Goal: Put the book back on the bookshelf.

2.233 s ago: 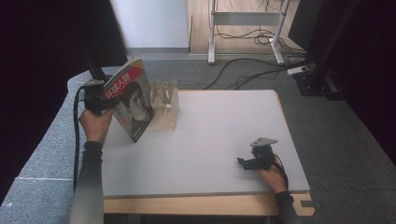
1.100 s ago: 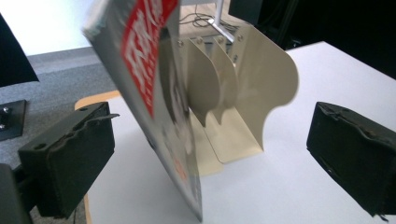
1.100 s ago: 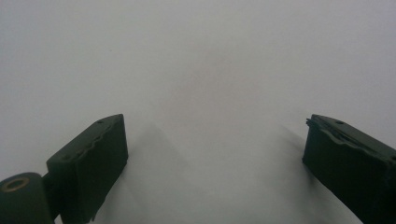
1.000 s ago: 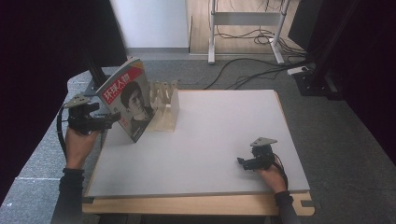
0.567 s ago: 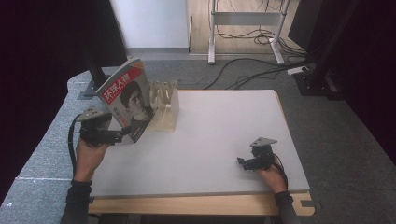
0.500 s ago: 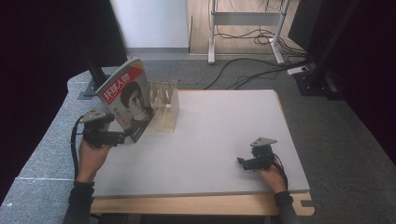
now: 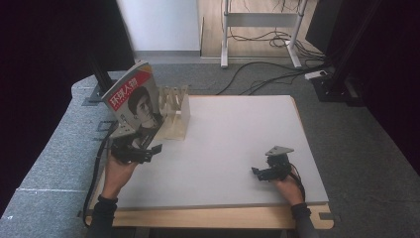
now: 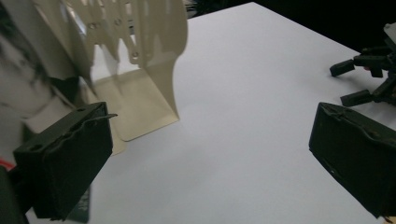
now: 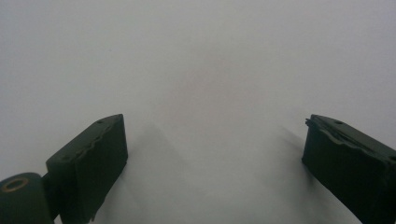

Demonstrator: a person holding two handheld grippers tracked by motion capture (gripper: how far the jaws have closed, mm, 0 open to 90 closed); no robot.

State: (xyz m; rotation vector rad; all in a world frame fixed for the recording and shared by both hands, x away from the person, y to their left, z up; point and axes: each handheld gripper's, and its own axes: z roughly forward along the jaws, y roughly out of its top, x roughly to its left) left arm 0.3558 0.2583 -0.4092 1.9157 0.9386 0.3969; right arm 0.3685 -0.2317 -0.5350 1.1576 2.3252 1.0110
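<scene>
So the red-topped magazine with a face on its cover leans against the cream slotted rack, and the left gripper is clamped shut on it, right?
Not quite. The red-topped magazine does lean against the cream slotted rack, but the left gripper isn't clamped on it: the left gripper view shows its jaws wide apart over bare white tabletop, with nothing between them.

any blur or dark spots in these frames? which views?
High view: sharp on the white table, surroundings fall to black. Left gripper view: magazine at the left edge is smeared, the cream rack slightly soft, the left tongs crisp. Right gripper view: right tongs sharp, soft shadows on the table beneath.
</scene>
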